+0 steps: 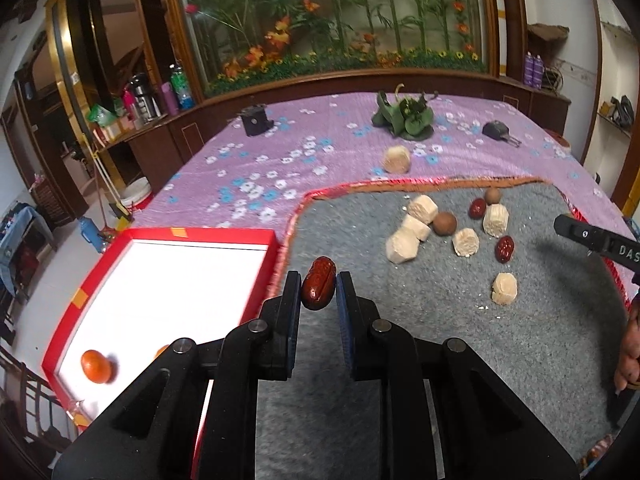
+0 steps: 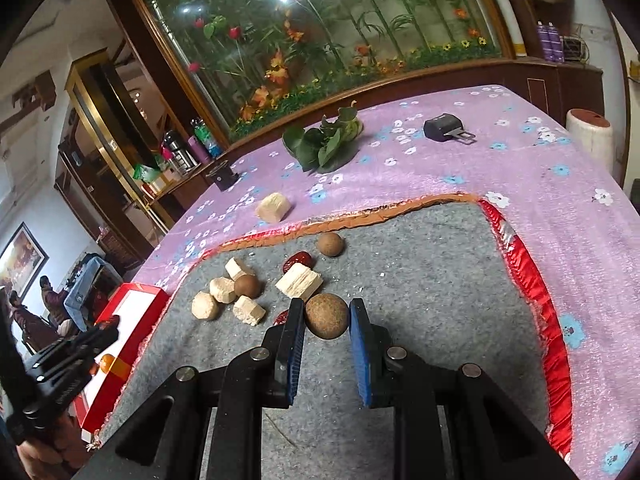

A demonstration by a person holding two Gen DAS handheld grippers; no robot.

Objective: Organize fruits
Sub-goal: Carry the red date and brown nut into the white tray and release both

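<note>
Left gripper (image 1: 319, 288) has its black jaws pinched tight on a wrinkly, glossy dark-red oblong date (image 1: 318, 282), held upright above the edge of the fuzzy grey felt mat (image 1: 460, 340), right beside the red-rimmed white tray (image 1: 172, 280) that already has a small orange citrus fruit (image 1: 96, 366) in it. Right gripper (image 2: 324, 316) is clamped on a round, rough brown longan-looking ball (image 2: 327, 315) over the same mat. Further out sit the pale beige chunky blocks (image 1: 402, 246), more red dates (image 1: 505, 249) and another brown ball (image 1: 444, 223).
</note>
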